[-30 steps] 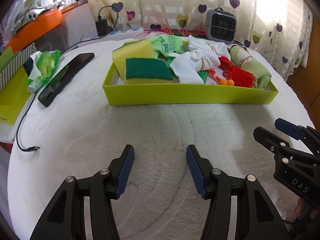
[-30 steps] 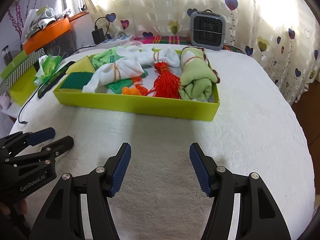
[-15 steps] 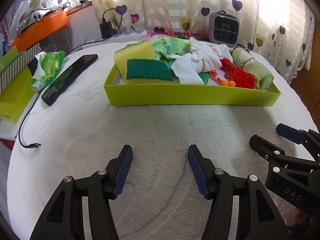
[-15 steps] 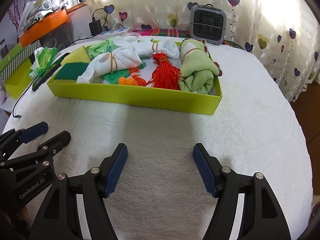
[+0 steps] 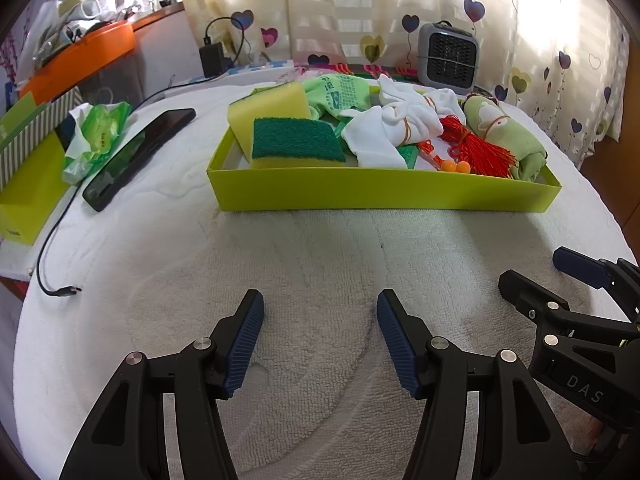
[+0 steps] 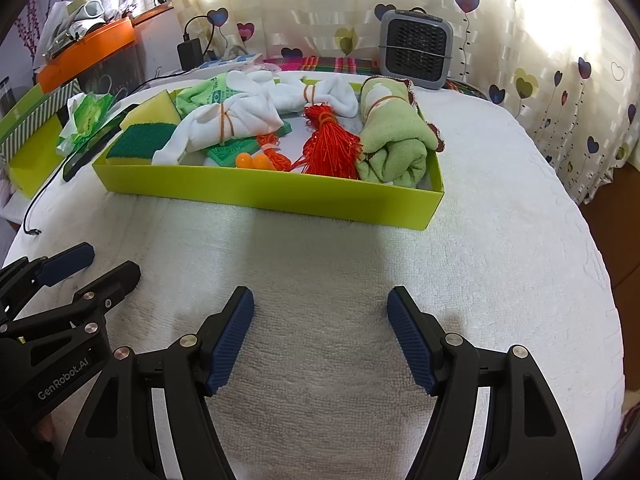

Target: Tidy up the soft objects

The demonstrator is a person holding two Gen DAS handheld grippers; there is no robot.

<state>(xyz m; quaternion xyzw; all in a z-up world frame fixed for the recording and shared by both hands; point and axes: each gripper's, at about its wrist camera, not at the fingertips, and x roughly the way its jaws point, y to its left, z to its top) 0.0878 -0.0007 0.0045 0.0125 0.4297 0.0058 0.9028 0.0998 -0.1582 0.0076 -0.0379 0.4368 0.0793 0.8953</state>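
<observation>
A lime-green tray (image 5: 380,192) (image 6: 272,194) sits on the white towel-covered table and holds the soft things. Inside lie a yellow sponge with a green scouring face (image 5: 296,142) (image 6: 140,142), a green printed cloth (image 5: 340,92), white socks bound with rubber bands (image 5: 396,126) (image 6: 228,124), a red-orange tassel (image 5: 476,148) (image 6: 332,144) and a rolled green towel (image 5: 508,136) (image 6: 394,136). My left gripper (image 5: 320,312) (image 6: 92,264) stands open over bare towel in front of the tray. My right gripper (image 6: 320,308) (image 5: 536,268) is open beside it, with nothing between its fingers.
A black phone (image 5: 140,152), a green wipes packet (image 5: 98,136), a green box (image 5: 28,176) and a cable (image 5: 52,256) lie left of the tray. A small grey fan heater (image 5: 448,56) (image 6: 416,48) stands behind it before heart-patterned curtains.
Both grippers' jaws have spread a little wider. The tray and its contents lie as before.
</observation>
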